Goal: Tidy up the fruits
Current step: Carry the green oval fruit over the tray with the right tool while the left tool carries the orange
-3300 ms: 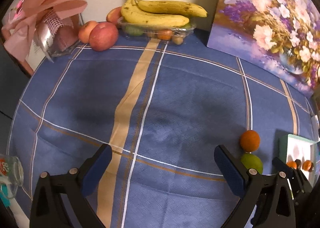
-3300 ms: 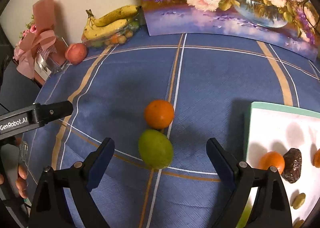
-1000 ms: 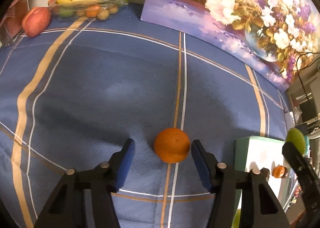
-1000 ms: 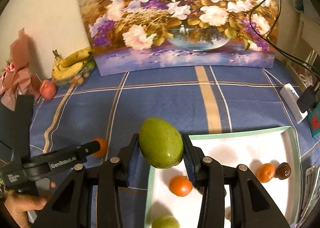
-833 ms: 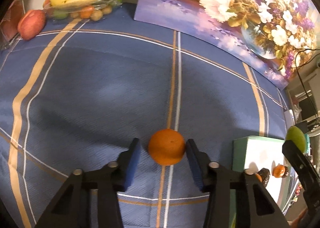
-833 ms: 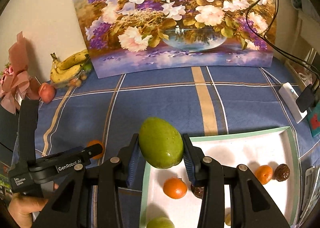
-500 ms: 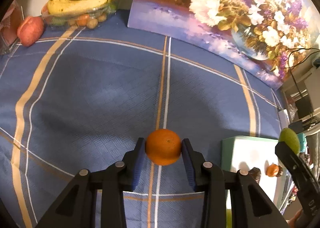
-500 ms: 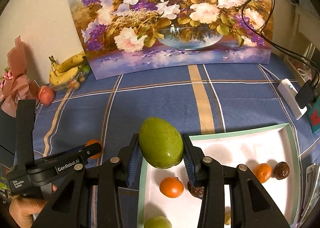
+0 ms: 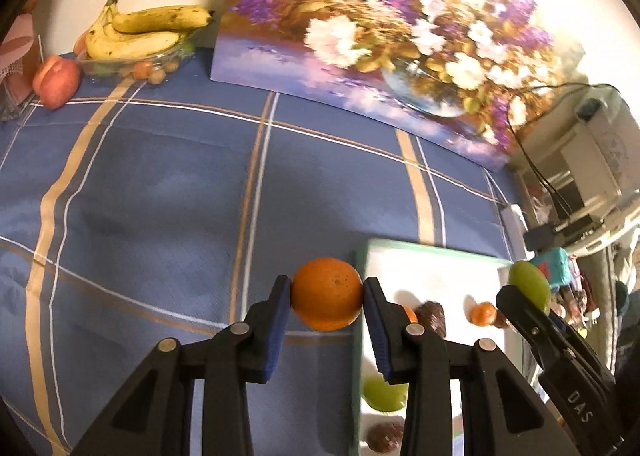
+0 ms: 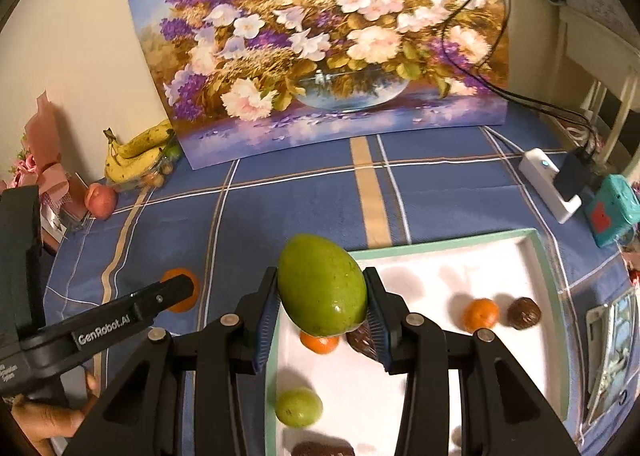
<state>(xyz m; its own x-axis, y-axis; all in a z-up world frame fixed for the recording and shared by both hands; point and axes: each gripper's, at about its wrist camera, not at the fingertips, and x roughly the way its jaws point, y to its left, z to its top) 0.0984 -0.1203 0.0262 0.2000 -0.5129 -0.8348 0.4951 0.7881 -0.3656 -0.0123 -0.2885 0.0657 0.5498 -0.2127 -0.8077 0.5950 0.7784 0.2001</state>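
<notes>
Now orange [image 9: 327,294] between left gripper [image 9: 326,310] pads

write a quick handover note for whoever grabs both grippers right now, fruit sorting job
Left gripper: its jaws have just closed and are shut on the orange, held beside the tray's left edge.
Right gripper: shut on the green mango, held above the tray.
Already on the tray: two small oranges, a small green fruit, several dark brown fruits.
Left to do: set the mango and the orange on the tray. Bananas and a red apple remain by the wall; unclear whether they belong to the job.
</notes>
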